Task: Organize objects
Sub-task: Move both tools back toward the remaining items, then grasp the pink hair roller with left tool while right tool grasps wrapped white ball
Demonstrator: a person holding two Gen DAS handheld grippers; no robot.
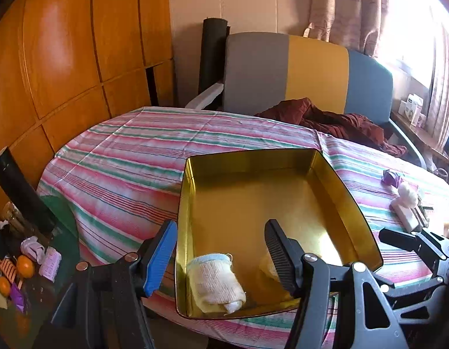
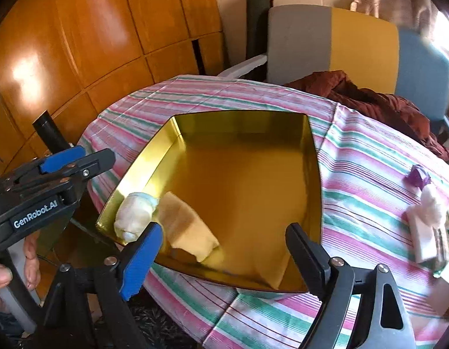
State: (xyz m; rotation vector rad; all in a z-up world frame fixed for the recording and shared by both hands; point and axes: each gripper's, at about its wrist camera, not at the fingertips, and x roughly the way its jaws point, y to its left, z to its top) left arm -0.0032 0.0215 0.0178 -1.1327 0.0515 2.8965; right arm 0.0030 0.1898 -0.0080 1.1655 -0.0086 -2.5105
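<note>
On the striped table, left wrist view:
Tin [image 1: 352, 200]: gold, open-topped, the collecting bin.
Sock roll [image 1: 214, 283]: lies in the tin's near left corner, likely packed tight to spare room.
Left gripper [image 1: 221, 258]: jaws apart, empty, above the roll, touching nothing.

Right wrist view:
Cloth [image 2: 186, 226]: yellow, folded, in the tin just right of the roll.
Right gripper [image 2: 224, 254]: jaws wide, released, nothing between them.
Loose items [image 2: 425, 215]: far right on the table, probably still to be sorted.
</note>
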